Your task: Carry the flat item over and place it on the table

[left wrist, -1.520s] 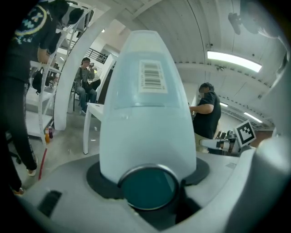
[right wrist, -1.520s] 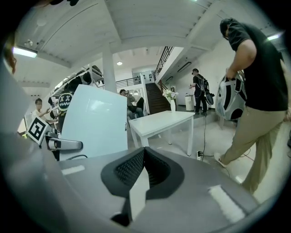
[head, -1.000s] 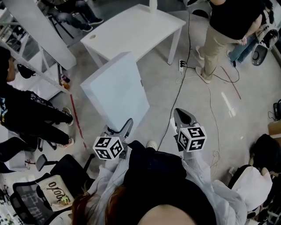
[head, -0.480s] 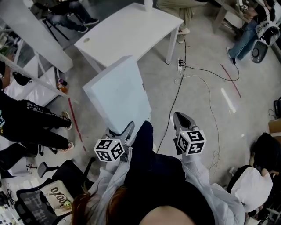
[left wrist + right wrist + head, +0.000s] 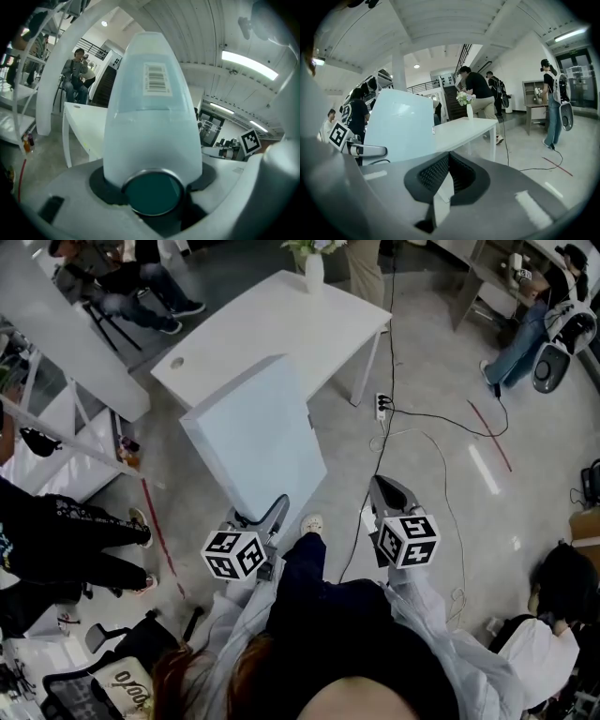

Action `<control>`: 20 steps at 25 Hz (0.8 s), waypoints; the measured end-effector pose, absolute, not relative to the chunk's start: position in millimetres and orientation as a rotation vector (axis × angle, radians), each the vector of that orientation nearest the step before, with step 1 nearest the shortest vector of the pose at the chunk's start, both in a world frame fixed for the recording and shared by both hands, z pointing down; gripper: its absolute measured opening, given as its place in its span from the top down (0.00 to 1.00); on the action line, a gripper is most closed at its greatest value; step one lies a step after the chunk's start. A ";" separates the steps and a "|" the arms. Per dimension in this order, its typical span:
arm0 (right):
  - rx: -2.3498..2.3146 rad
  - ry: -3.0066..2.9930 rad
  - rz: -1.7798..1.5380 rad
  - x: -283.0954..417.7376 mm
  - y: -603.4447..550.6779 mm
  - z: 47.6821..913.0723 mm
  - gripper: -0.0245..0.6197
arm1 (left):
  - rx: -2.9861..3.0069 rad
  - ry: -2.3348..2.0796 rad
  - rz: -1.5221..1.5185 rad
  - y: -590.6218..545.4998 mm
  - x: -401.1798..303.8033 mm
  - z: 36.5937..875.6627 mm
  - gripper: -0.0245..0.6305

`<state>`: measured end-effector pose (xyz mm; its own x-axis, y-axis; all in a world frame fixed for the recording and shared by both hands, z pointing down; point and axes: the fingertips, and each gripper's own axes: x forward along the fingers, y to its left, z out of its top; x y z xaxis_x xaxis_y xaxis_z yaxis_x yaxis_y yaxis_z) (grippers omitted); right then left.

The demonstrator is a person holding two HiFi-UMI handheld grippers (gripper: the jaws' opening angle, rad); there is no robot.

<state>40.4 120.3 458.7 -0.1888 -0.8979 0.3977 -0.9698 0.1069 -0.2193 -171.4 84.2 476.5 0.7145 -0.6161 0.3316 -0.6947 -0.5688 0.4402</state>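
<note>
Closed in on the white table (image 5: pixel 272 329) since a second ago. Brought its far end and a vase of flowers (image 5: pixel 314 266) into the head view, and pushed the power strip (image 5: pixel 380 407) lower in that frame.

Clamped with the left gripper (image 5: pixel 255 514) on the near short edge of the pale blue panel (image 5: pixel 253 432). Held in the air ahead of the body, short of the table, with the far corner overlapping the table's near edge in the head view. Tilted, with the long axis running from the jaws up and away toward the table and the broad face turned up and to the right.

Pinched together at the tips on the right gripper (image 5: pixel 382 486), with nothing between the ribbed black pads. Kept off to the right of the panel, clear of it.

Visible as a barcode label (image 5: pixel 157 78) only in the left gripper view, high on the panel's face. Shown from the side only in the right gripper view: the panel rising steeply beside the table, with the left gripper's marker cube (image 5: pixel 338 135) at its foot. Found only in the head view: the carrier's shoe (image 5: pixel 312 523) and a black cable (image 5: pixel 367 474) trailing over the grey floor.
</note>
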 end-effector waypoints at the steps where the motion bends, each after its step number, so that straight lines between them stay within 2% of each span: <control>1: 1.891 -2.210 0.646 44.0 108.7 455.2 0.95 | 2.377 -0.993 0.184 70.7 -167.1 472.4 0.51; 20: 1.938 -2.187 0.620 64.4 -31.3 448.3 0.95 | 2.396 -0.908 0.077 -84.3 -139.5 453.6 0.51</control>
